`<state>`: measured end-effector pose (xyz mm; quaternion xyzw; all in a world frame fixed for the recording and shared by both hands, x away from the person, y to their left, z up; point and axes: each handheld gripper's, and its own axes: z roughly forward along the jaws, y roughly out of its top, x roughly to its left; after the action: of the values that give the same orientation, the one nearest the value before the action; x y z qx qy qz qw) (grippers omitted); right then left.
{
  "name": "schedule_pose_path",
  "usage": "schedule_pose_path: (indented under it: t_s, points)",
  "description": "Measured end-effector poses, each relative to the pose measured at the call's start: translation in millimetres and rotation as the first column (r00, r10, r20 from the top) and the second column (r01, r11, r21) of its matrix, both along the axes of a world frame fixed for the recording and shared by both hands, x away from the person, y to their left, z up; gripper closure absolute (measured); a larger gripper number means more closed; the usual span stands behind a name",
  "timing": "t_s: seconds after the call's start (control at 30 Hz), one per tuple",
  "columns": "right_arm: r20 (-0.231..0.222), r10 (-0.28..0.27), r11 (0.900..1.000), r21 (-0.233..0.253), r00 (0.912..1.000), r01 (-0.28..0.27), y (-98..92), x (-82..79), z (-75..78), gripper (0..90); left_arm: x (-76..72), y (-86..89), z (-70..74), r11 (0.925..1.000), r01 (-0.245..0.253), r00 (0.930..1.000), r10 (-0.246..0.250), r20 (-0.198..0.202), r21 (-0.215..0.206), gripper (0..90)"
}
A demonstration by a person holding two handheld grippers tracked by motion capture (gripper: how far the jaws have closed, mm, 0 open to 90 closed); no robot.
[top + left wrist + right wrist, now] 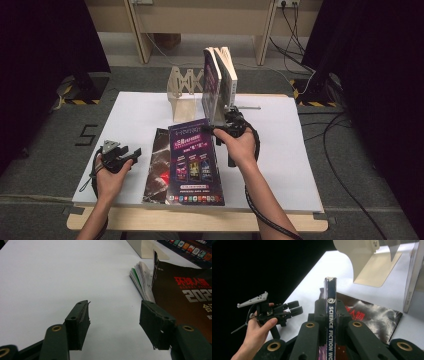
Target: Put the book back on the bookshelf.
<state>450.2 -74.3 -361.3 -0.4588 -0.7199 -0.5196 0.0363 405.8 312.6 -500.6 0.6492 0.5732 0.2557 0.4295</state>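
White board (pixel 280 150) covers the table in the high view, and a wooden bookend (pixel 181 90) stands at its far side. Just right of the bookend two books (pixel 221 82) are seen upright. Nearer than the bookend, a purple magazine (pixel 194 162) is held tilted, its far corner pinched by the right gripper (pixel 220 131) in the right hand (pixel 241 147). A dark magazine (pixel 159 167) lies flat under it, to its left. Well left of the bookend and nearer, the left gripper (pixel 134 152) is held low over the board in the left hand (pixel 110 175).

In the left gripper view, the black jaws are spread wide with nothing between them, just above the white board (pixel 50 277). The dark magazine (pixel 185 297) lies at the right jaw, its pages (pixel 141 277) fanned, with the bookend (pixel 147 250) beyond.

In the right gripper view, the jaws are pressed onto a spine (pixel 330 322) lettered "SCIENCE FICTION". The bookend (pixel 367 262) stands ahead, the dark magazine (pixel 374 315) lies flat below, and the left gripper (pixel 295 308) is seen at the left.
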Motion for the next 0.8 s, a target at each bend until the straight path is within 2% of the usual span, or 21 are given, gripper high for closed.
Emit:
schedule_pose_path:
  t_s: [0.17,0.37,0.53,0.67,0.8]
  points:
    - [0.047,-0.035,0.999,0.000,0.9983,0.035,-5.2,-2.4,9.6,84.4,0.9,-1.6,-0.1,0.9999,0.009,0.9999,-0.009,-0.007,0.015,40.6]
    - [0.065,-0.067,0.998,0.016,0.9957,0.066,-11.6,-3.0,16.9,84.4,2.5,-2.9,-0.2,0.9994,0.016,0.9996,-0.016,-0.024,0.032,41.4]
    - [0.098,-0.096,0.995,0.019,0.9905,0.095,-14.1,-4.5,21.7,84.4,3.4,-3.3,-0.5,0.9992,0.018,0.9994,-0.017,-0.030,0.035,42.3]
    - [0.123,-0.116,0.993,0.025,0.9856,0.114,-16.8,-4.3,25.1,84.3,3.3,-1.8,-0.6,0.9997,0.012,0.9995,-0.011,-0.031,0.021,42.5]
    - [0.126,-0.129,0.991,0.044,0.9836,0.124,-18.5,-4.8,28.6,84.3,2.4,1.5,-0.7,1.0000,0.000,0.9997,0.000,-0.024,-0.008,42.2]
